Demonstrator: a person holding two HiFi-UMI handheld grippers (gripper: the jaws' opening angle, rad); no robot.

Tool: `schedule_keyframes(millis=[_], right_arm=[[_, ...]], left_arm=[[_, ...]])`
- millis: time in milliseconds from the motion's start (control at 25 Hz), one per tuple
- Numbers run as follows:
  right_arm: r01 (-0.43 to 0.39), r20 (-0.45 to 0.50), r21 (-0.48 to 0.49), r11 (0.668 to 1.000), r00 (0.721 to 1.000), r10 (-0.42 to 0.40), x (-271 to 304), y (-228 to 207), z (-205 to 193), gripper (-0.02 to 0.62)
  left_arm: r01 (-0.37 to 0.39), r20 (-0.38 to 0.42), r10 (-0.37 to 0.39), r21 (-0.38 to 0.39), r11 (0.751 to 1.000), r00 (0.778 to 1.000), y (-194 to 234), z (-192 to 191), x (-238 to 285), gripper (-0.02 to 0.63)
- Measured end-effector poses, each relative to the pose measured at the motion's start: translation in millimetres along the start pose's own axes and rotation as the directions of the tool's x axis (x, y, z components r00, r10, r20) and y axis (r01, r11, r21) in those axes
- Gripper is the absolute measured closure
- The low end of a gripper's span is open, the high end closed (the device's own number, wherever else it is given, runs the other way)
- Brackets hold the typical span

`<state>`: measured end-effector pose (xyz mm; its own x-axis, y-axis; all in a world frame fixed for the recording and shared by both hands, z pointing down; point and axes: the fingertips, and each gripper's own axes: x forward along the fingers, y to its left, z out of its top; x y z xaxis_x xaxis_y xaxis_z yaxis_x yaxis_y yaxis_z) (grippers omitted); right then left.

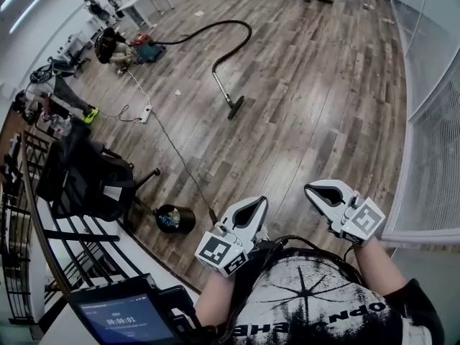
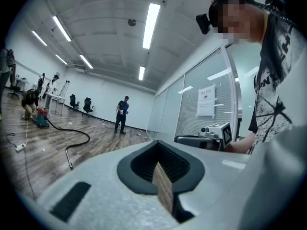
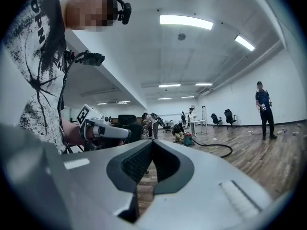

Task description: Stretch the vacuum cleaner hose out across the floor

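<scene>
Across wood-plank floor (image 1: 309, 85), black hose (image 1: 228, 21) curved, seemingly smooth; left gripper (image 1: 260, 202), right gripper (image 1: 310, 188) closed, empty.

Wood floor (image 1: 309, 106) bears hose (image 1: 215, 22), power strip (image 1: 146, 113)

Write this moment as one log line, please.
left gripper: shut, empty | right gripper: shut, empty | vacuum hose: curved, far off, untouched

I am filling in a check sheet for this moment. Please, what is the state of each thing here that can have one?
Vacuum cleaner hose: lies curved on the floor, not stretched out.
Floor nozzle: rests on the floor.
Left gripper: jaws shut, empty.
Right gripper: jaws shut, empty.
Tablet screen: lit.
</scene>
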<state>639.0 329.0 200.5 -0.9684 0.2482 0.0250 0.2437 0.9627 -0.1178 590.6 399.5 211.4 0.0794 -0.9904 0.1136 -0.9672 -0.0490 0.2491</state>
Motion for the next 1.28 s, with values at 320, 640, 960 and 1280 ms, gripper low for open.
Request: schedule_keyframes(millis=[320, 640, 960, 1280], right_arm=[[0.02, -0.018, 0.005, 1.0, 1.0, -0.02, 70.5, -14.3, 3.4, 0.589], [0.014, 0.024, -0.039, 0.999, 1.0, -0.014, 176.2, -32.2, 5.6, 0.589], [0.021, -0.002, -0.058, 0.998, 1.0, -0.021, 228.4, -39.5, 4.5, 0.589], [-0.004, -0.08, -0.022, 1.0, 0.997, 0.002, 258.3, -45.6, -5.0, 0.589]], left_arm=[[0.027, 0.003, -0.027, 0.025, 0.999, 1.0, 72.3, 21.5, -5.7, 0.604], [0.03, 0.006, -0.03, 0.024, 0.999, 1.0, 170.9, 32.5, -35.5, 0.604], [0.039, 0.009, -0.039, 0.004, 0.999, 0.999, 219.4, 35.5, -49.5, 0.604], [0.015, -0.013, -0.015, -0.005, 1.0, 1.0, 244.3, 29.4, -52.4, 0.604]])
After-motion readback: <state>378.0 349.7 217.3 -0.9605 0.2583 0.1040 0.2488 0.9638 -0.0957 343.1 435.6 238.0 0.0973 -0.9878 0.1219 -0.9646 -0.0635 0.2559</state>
